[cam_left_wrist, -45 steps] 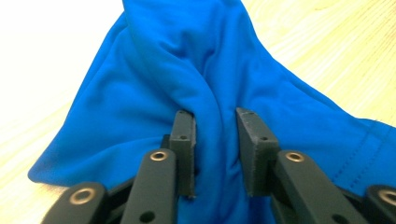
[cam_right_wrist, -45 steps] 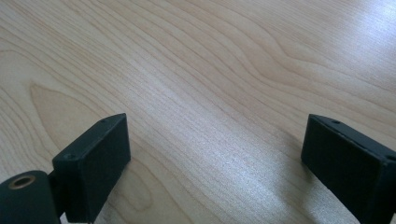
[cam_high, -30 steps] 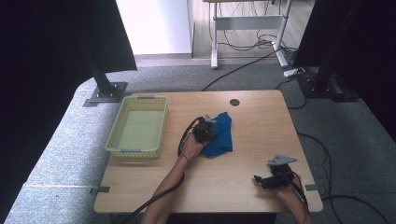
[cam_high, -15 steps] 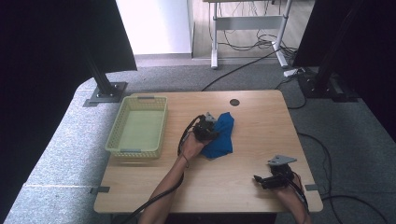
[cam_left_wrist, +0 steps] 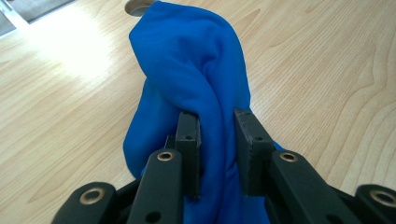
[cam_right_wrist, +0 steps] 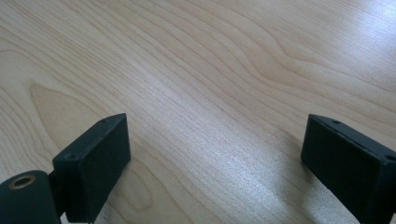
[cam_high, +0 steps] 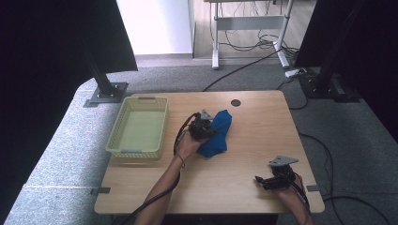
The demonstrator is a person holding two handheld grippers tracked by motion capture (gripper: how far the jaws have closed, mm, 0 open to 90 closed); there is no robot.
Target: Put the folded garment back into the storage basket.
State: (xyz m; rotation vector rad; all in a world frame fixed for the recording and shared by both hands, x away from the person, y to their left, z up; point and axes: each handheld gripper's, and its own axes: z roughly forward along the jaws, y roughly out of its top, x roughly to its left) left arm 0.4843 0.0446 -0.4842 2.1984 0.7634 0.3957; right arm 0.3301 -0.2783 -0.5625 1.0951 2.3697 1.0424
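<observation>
Blue soft cloth (cam_left_wrist: 187,70) lies bunched near the middle of the light wooden worktop (cam_high: 244,187), just right of the pale yellow-green plastic basket (cam_high: 115,149). The left hand-held gripper (cam_left_wrist: 217,140) has its jaws closed on a raised fold, probably to lift it toward the basket. The right hand-held gripper (cam_right_wrist: 215,163) rests wide open over bare wood, well apart, likely waiting.

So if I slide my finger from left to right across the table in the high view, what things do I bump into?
Yellow basket → left hand-held gripper, pinching the blue cloth → right hand-held gripper, near the table's front right corner.
</observation>
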